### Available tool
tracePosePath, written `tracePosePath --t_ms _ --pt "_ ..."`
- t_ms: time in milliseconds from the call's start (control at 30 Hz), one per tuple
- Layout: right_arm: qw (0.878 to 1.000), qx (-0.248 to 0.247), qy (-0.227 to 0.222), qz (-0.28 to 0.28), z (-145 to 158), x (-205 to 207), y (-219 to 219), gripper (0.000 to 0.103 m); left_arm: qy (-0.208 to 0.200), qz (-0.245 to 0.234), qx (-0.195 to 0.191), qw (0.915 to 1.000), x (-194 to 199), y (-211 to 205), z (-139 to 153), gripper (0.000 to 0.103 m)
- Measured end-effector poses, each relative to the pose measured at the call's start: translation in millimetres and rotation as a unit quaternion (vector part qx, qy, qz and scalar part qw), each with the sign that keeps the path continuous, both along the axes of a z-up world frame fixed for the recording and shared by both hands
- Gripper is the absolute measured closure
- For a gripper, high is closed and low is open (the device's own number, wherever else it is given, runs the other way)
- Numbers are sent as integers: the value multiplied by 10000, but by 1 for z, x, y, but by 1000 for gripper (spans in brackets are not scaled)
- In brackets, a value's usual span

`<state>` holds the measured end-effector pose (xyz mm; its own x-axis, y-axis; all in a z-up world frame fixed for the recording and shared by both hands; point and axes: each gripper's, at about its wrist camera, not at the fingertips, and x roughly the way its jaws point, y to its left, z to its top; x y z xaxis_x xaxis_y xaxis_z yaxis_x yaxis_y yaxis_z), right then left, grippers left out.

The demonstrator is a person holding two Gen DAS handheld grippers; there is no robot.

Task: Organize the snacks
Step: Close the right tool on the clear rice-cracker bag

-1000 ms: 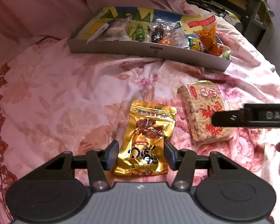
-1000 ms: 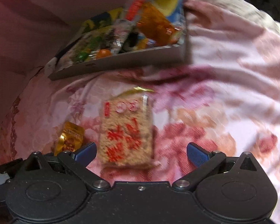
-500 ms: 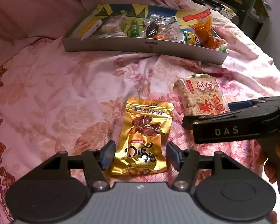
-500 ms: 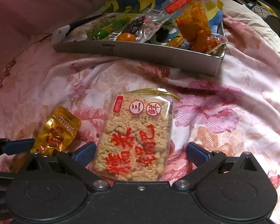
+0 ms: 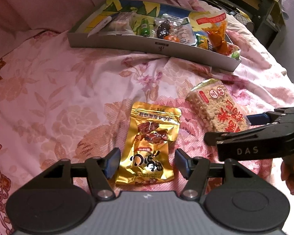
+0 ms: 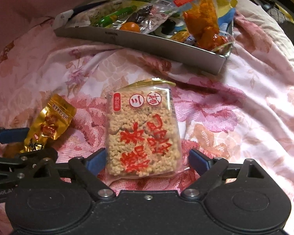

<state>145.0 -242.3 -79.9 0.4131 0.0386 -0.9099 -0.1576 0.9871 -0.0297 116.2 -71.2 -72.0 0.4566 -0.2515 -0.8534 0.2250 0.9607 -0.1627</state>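
Left gripper (image 5: 146, 163) spread, jaws just been widening, gold pouch (image 5: 150, 143) between the pads untouched, bottom centre; right gripper (image 6: 145, 161) spread, jaws just been narrowing around rice-cake pack (image 6: 142, 135), lower centre, gaps both sides. Snack tray (image 5: 127, 46) upper centre on pink floral bedspread (image 5: 58, 98).

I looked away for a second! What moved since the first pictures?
The right gripper swung in over the rice cracker pack, jaws closing, not gripping. The left gripper opened wider around the gold pouch. Both packs and the snack tray stayed put.
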Motion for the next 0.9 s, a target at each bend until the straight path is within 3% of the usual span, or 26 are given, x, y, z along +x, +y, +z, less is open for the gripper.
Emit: tracePosePath --t_ms 200,367,667,900 --pt "9990 -226 -265 266 1 -2 10 9 62 0 -134 9999 3 0 -1 27" --pt "9986 -240 -326 326 0 -2 11 9 63 -39 -91 9999 3 -2 -2 27" --pt "9993 -90 -280 221 1 0 6 21 27 43 20 10000 3 2 -1 44" --pt "9991 -133 -299 252 2 -2 10 25 -12 51 89 9999 2 1 -1 48"
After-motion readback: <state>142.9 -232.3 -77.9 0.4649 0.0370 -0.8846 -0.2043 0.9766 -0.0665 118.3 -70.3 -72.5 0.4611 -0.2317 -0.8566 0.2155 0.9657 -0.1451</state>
